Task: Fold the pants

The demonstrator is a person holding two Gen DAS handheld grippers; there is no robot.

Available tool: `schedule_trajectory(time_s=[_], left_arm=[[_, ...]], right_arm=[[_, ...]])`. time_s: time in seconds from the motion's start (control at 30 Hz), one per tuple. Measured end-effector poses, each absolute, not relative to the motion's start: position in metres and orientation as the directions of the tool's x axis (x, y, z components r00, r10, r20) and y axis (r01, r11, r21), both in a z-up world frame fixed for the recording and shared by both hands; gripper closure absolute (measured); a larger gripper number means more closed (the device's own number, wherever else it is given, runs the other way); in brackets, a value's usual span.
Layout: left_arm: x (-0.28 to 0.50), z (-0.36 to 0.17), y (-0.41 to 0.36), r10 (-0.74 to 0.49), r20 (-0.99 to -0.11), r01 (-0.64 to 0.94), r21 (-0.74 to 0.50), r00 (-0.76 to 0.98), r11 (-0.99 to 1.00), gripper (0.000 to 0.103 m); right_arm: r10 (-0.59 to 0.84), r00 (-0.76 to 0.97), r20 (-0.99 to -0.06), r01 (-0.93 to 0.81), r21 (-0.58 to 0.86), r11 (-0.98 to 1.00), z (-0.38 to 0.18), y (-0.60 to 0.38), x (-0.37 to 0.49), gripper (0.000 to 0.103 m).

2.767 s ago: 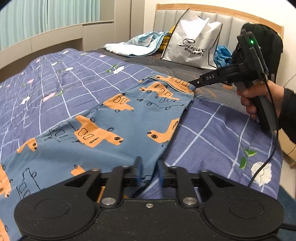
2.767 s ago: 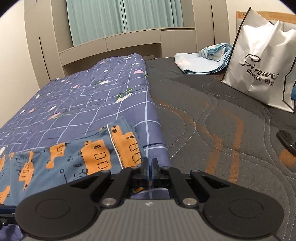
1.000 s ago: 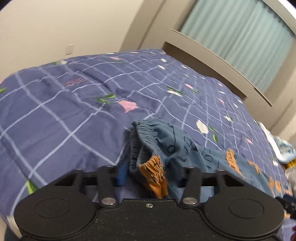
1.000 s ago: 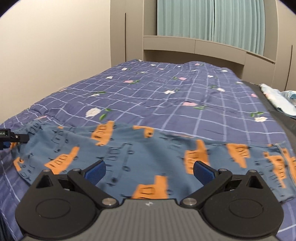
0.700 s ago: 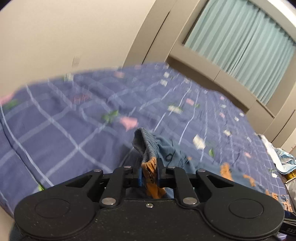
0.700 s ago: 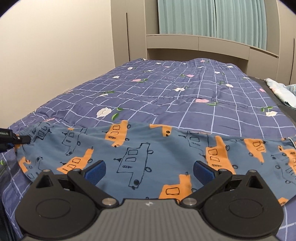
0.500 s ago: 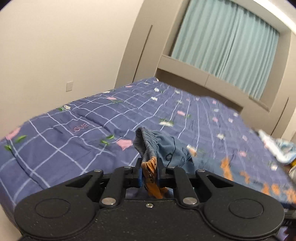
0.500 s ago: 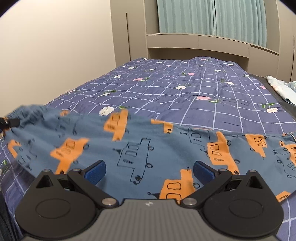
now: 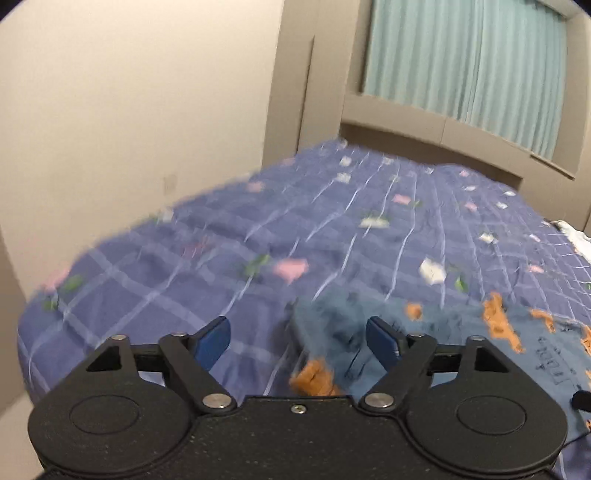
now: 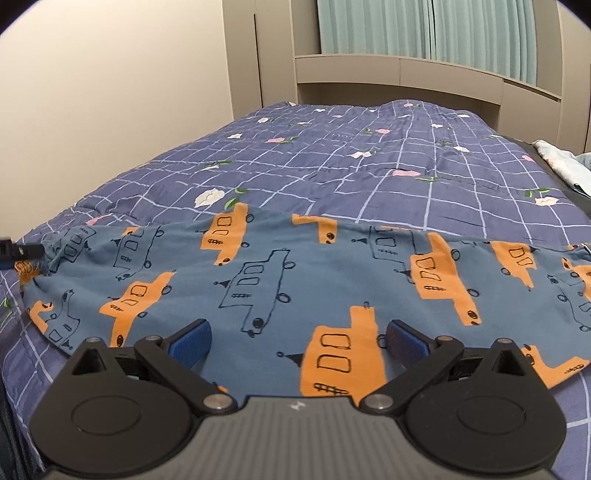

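The pants (image 10: 280, 280) are blue with orange and outlined trucks on them; they lie spread out flat across the near part of the purple checked quilt (image 10: 369, 147), with the stretchy waist end at the far left. The left gripper (image 9: 299, 339) has its blue pads wide apart and holds nothing; the bunched waist of the pants (image 9: 332, 332) sits between the pads, but this view is blurry, so maybe it touches them and maybe not. The right gripper (image 10: 297, 341) is wide too and holds nothing; it hangs over the middle of the pants. Green curtains (image 10: 424, 26) hang behind the bed; some pale cloth (image 10: 557, 155) lies at the far right.
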State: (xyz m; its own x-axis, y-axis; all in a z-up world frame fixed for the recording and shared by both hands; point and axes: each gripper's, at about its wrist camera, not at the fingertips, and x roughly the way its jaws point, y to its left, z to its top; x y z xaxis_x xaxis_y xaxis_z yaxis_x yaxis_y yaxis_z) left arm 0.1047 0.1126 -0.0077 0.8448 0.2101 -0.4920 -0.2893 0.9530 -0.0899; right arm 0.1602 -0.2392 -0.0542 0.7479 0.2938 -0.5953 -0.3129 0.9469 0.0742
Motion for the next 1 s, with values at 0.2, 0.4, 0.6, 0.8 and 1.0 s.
schedule_trajectory(time_s=[0.2,0.4,0.6,0.8,1.0], left_arm=[[0.157,-0.008,0.054,0.098,-0.494,-0.073,0.069,0.864,0.995,0.007],[0.216,-0.048,0.011,0.164,-0.584,0.028,0.306,0.795,0.952,0.009],[0.236,-0.049,0.027,0.175,-0.630,-0.001,0.266,0.757,0.964,0.001],[0.239,-0.032,0.006,0.067,-0.618,0.051,0.172,0.783,0.984,0.001],[0.264,-0.029,-0.051,-0.116,-0.640,0.191,0.048,0.759,0.980,0.001]], right_arm=[[0.283,0.759,-0.587,-0.303,0.066,0.951,-0.054,-0.254,0.159,0.000],[0.240,0.774,-0.585,-0.274,0.032,0.961,-0.054,-0.279,0.155,0.000],[0.179,0.789,-0.588,-0.225,-0.006,0.974,-0.056,-0.312,0.153,0.000],[0.150,0.812,-0.564,-0.171,0.015,0.985,-0.056,-0.348,0.151,0.000],[0.092,0.831,-0.549,-0.078,0.048,0.996,-0.057,-0.386,0.150,0.000]])
